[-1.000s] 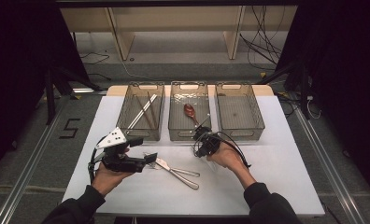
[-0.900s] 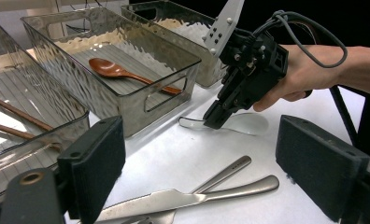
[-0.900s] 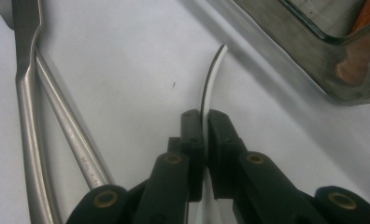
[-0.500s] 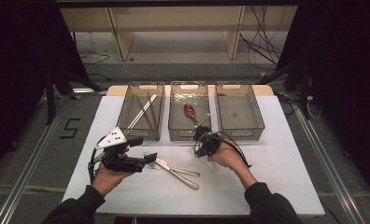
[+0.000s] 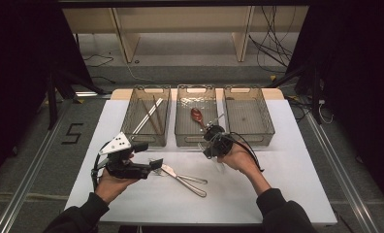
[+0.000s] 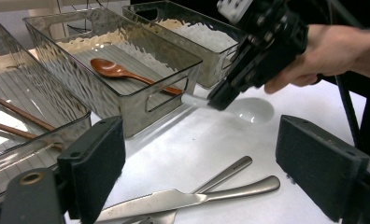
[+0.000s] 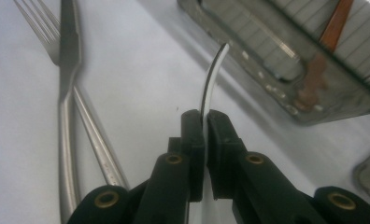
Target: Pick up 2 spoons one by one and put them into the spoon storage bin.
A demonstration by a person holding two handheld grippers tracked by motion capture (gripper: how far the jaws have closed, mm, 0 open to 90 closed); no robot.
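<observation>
My right gripper (image 5: 208, 149) (image 7: 205, 116) is shut on a white plastic spoon (image 6: 253, 109), pinched edge-on with its curved handle (image 7: 214, 74) sticking out past the jaws. It hangs just above the table in front of the middle bin (image 5: 195, 136). That bin holds a brown wooden spoon (image 5: 196, 115) (image 6: 122, 72). A metal knife (image 6: 174, 200) and fork (image 7: 43, 32) lie crossed on the white table (image 5: 277, 184). My left gripper (image 5: 149, 156) (image 6: 206, 140) is open, hovering over the knife's blade end with nothing between its jaws.
Three clear bins stand in a row at the back. The left bin (image 5: 132, 128) holds long chopsticks (image 5: 149, 116); the right bin (image 5: 265, 128) looks empty. The table's front edge is close to the forearms.
My right hand has risen slightly with the white spoon still in its jaws. The left gripper, knife and fork have stayed put.
</observation>
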